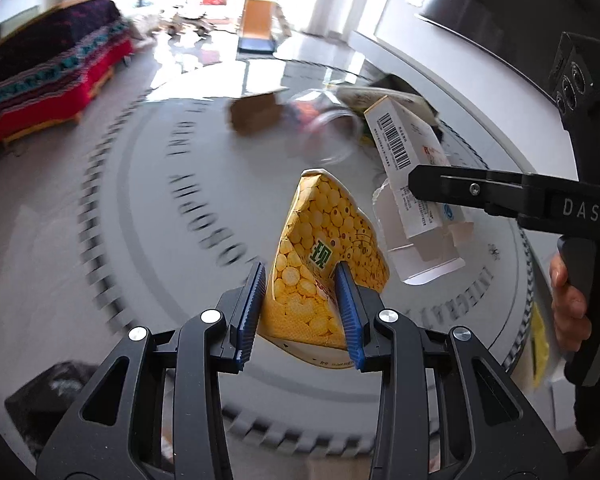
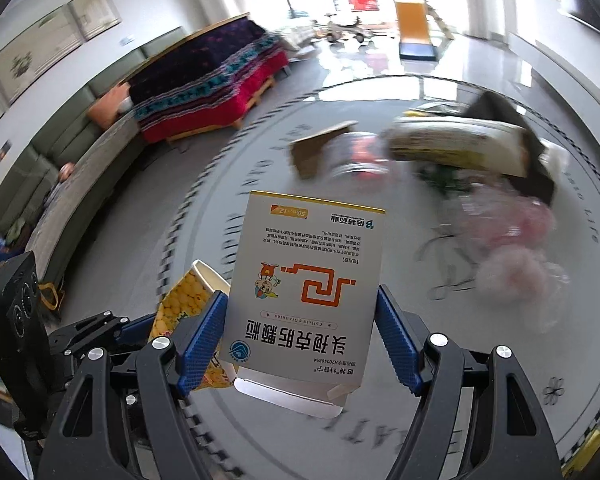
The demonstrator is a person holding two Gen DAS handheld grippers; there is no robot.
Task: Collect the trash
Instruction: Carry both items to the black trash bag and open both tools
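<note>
My left gripper (image 1: 301, 276) is shut on a yellow snack box (image 1: 323, 256) with a corn-puff print, held above the round grey table (image 1: 140, 208). My right gripper (image 2: 300, 304) is shut on a white medicine box (image 2: 311, 280) with orange and black print, its bottom flap open. In the left wrist view the right gripper's finger (image 1: 479, 190) crosses the white box (image 1: 407, 164) at right. In the right wrist view the yellow box (image 2: 184, 300) and the left gripper (image 2: 100, 340) show at lower left.
More trash lies at the table's far side: a brown cardboard piece (image 1: 256, 114), a clear plastic cup (image 1: 327, 128), a flat carton (image 2: 455, 144) and crumpled pink-tinted plastic (image 2: 511, 248). A sofa with a red and dark blanket (image 1: 48, 76) stands at left beyond the table.
</note>
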